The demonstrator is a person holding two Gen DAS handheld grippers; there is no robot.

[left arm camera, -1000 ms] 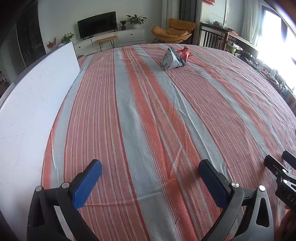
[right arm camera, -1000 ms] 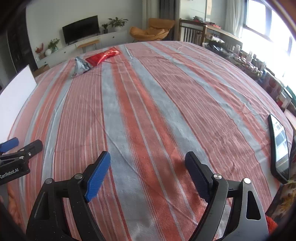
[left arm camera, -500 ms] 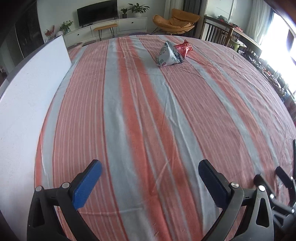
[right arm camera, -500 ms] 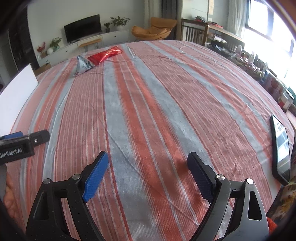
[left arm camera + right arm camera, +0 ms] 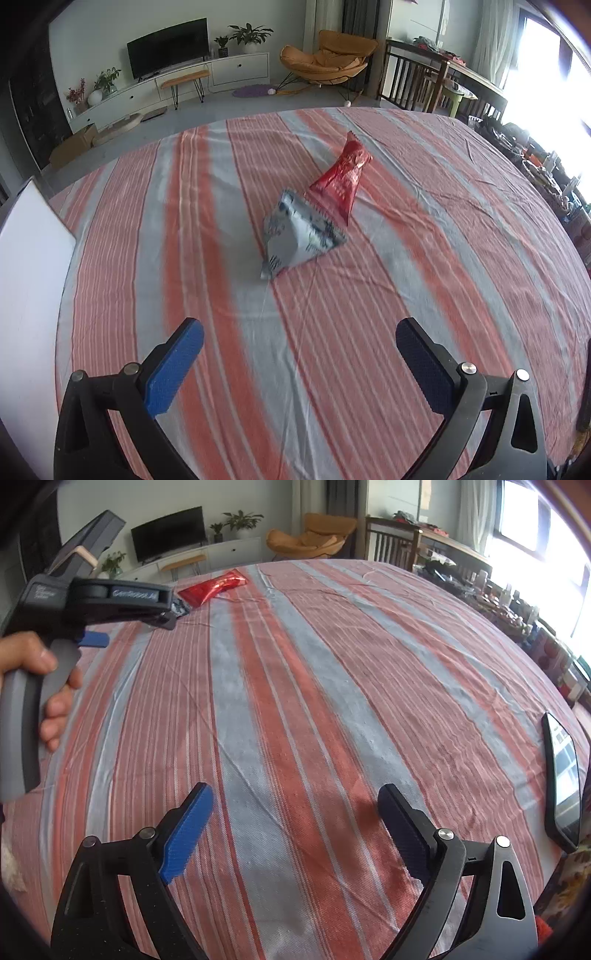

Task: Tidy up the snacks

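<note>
a: nearest entry, left side?
b: left gripper (image 5: 298,326), blue pads spread wide, nothing between, nothing held. carried forward over the striped cloth (image 5: 406,280) since a second ago; only bare stripes under the pads.

a: nearest entry, right side?
b: right gripper (image 5: 295,792), jaws opening, close to widest, nothing between them. parked over the same patch of cloth as before. dark phone (image 5: 563,779) flat at the right edge, unmoved.

a: new in the right view?
b: left hand (image 5: 44,686) on a grey handle, now well ahead and higher at the left edge, its gripper body partly covering the far bags.

a: task items, next out?
b: silver-blue snack bag (image 5: 299,236), puffed, standing on the cloth; formerly small and distant in the left view, now mid-frame, ahead of the open pads but well apart from them. red snack bag (image 5: 341,177) just behind, overlapping it in view; whether actually touching, not possible to say.

a: further still?
b: white board (image 5: 29,277) along the left edge; past the table, tv (image 5: 168,46) and orange chair (image 5: 325,55).

a: meaning for the task?
b: by judgement, approach under way, no snack lifted yet. silver-blue bag the likely first pick. more reach and a descent needed before any squeeze.
</note>
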